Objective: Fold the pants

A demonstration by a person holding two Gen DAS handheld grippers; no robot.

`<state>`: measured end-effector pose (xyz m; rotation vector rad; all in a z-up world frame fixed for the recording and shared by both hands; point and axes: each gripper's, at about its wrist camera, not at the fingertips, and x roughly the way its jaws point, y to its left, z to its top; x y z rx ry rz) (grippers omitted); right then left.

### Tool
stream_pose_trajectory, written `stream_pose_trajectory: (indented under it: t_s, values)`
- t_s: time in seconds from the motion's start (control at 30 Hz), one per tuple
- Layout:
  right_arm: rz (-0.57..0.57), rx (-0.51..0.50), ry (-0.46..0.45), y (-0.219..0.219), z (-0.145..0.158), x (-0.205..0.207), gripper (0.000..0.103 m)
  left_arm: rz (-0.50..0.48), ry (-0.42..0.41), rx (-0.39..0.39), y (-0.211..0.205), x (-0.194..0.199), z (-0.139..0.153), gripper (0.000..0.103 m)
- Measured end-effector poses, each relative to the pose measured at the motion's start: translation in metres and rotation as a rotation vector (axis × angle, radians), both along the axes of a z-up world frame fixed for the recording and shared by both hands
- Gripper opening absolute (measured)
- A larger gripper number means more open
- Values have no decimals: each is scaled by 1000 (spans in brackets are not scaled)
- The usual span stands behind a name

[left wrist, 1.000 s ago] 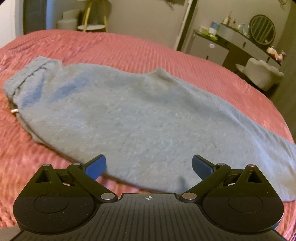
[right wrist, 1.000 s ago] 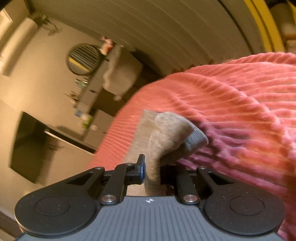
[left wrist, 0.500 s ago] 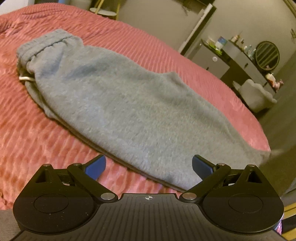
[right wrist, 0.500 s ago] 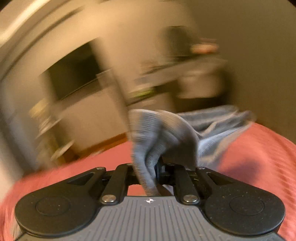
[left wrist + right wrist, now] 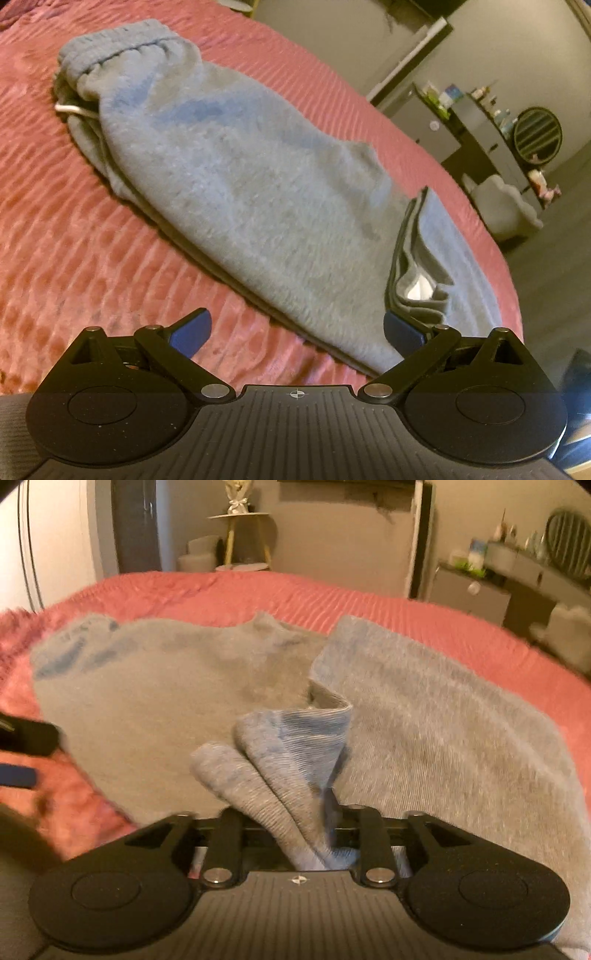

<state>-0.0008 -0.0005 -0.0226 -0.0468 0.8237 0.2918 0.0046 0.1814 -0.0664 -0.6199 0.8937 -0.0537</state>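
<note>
Noting grey pants [image 5: 240, 177] lying across the pink bed [image 5: 74, 229], waistband [image 5: 122, 48] at far left, leg ends doubled back at right. Holding the left gripper [image 5: 295, 328] with jaws wide and empty above the pants' near edge, probably readying to lift it. Bringing the cuffs [image 5: 280, 753] over the pants' middle with the right gripper [image 5: 299, 823]; jaws having just been opening, cuffs sitting loose between them, apparently letting the fold go. Leaving open bed at left and near; bed edge falling away close at right.
</note>
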Motion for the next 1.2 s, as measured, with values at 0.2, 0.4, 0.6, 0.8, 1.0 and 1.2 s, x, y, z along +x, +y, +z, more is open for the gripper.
stream_pose_trajectory:
  t_s: [0.2,0.4,0.6,0.8,1.0,1.2]
  values:
    - [-190,447,-153,-77,24,-53,86,-49,-35,26,-8,4,5,102]
    - [-615,944,-82,-170,-3,-92,86,-240,-133,-23,-62,43,16,102]
    - [-743,1091,-18,-192,-29,-132,86,-342,-17,-71,-112,86,-11,90]
    - [-801,1102,11,-202,-41,-143,86,-361,-78,17,-123,81,-10,70]
    - [-810,1112,-40,-215,-46,-133,86,-356,-90,30,-118,79,-11,14]
    - [-795,1170,-49,-217,-54,-112,86,-328,-120,21,-111,65,-6,11]
